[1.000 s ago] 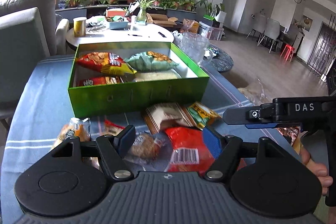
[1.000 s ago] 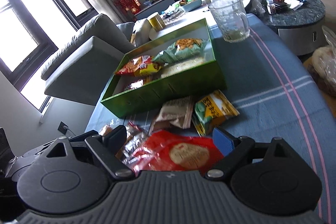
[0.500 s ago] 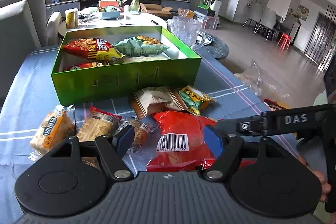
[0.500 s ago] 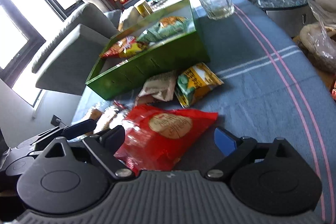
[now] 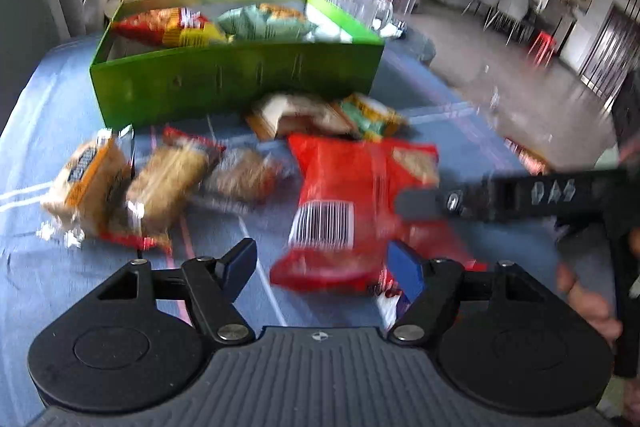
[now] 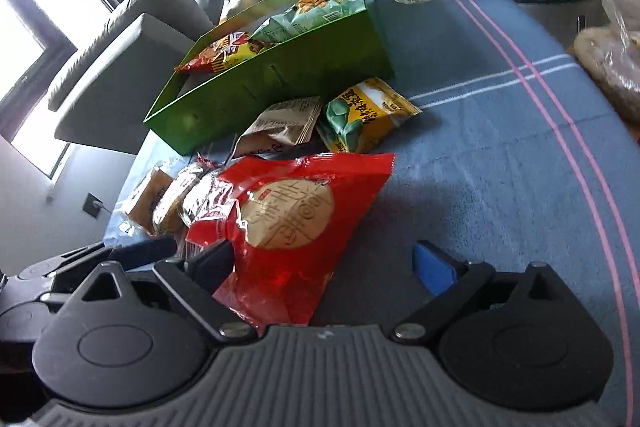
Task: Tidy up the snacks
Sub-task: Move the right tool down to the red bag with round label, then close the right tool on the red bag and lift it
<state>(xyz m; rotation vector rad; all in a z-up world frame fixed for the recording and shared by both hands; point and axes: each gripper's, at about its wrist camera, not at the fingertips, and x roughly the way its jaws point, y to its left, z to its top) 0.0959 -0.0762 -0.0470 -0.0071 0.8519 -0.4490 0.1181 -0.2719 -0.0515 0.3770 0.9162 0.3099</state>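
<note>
1. Step in hand: approach for a pick. Both claws hang low over the loose snacks, angled down toward the red packet [image 6: 288, 223].
2. Left claw [image 5: 322, 263]: jaws partly apart and closing at this moment. The barcode end of the red packet lies between them; no pad is seen pressing on it. This view is blurred.
3. Right claw [image 6: 324, 263]: jaws wide apart, holding nothing. The packet's near corner sits against its left finger, with bare cloth before the other.
4. Location: the red packet lies flat on the blue-clothed counter [image 6: 500, 167], on the near side of the green box [image 6: 280, 75], which already holds several bags.
5. Still outside the box: a beige packet [image 6: 286, 125], a green-yellow packet [image 6: 364, 117] and three wrapped cakes [image 5: 160, 183], further along the counter's near edge.
6. Next move, as judged: one claw should close on the packet's edge, lift it clear, and carry it over the box wall.
</note>
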